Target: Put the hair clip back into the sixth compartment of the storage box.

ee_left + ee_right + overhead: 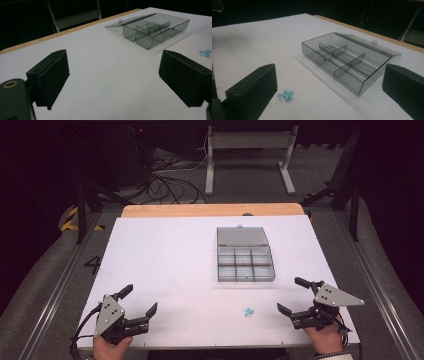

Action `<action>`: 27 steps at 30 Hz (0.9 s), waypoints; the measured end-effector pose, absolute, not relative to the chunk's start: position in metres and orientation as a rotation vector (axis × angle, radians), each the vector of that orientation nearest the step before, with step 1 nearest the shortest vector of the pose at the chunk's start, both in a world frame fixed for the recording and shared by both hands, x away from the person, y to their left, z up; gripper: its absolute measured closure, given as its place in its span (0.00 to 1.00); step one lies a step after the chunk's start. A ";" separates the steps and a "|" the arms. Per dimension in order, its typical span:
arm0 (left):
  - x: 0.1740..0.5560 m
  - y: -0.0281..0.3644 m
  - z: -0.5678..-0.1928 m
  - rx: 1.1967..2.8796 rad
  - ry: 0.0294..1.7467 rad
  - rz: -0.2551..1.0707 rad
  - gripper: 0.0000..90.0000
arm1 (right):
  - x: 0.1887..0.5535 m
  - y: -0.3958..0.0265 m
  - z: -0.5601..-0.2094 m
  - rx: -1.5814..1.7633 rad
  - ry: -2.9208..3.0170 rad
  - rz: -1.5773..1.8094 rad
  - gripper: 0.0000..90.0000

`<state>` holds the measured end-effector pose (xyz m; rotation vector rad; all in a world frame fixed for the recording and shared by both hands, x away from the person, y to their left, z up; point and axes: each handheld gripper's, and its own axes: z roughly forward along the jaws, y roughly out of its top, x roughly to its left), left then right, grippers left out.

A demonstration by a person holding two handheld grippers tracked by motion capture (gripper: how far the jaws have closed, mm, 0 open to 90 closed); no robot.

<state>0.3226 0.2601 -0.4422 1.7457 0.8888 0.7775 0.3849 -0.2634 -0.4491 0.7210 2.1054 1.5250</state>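
Note:
A clear grey compartment box (245, 264) lies on the white table (165, 270) right of centre, its lid (242, 236) folded back flat behind it; the compartments look empty. The box (155, 30) lies far right in the left gripper view, and the box (344, 61) is centred in the right gripper view. A small light-blue star-shaped piece (248, 311) lies on the table in front of the box, also as the blue piece (285, 94) and the blue piece (206, 52). My left gripper (141, 301) rests at the front left, open and empty. My right gripper (293, 295) rests at the front right, open and empty.
A wooden strip (212, 210) edges the table's far side. Beyond it stand a metal frame (250, 155) and cables (167, 180) on the floor. Metal rails (55, 290) run along both sides of the table.

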 end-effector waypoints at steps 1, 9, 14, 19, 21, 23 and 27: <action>0.322 0.260 -0.442 1.741 0.890 0.772 0.11 | 0.384 -0.263 -0.449 0.722 2.106 1.522 0.01; 0.322 0.259 -0.443 1.738 0.882 0.809 0.12 | 0.384 -0.262 -0.448 0.713 2.123 1.514 0.01; 0.320 0.260 -0.443 1.726 0.891 0.802 0.14 | 0.384 -0.263 -0.446 0.711 2.123 1.511 0.03; 0.321 0.261 -0.443 1.710 0.892 0.775 0.14 | 0.384 -0.263 -0.445 0.715 2.145 1.504 0.05; 0.321 0.262 -0.443 1.712 0.889 0.777 0.14 | 0.385 -0.262 -0.443 0.711 2.151 1.495 0.05; 0.321 0.261 -0.443 1.720 0.886 0.790 0.14 | 0.386 -0.261 -0.440 0.706 2.162 1.490 0.05; 0.320 0.260 -0.443 1.723 0.887 0.794 0.14 | 0.388 -0.256 -0.436 0.704 2.190 1.475 0.07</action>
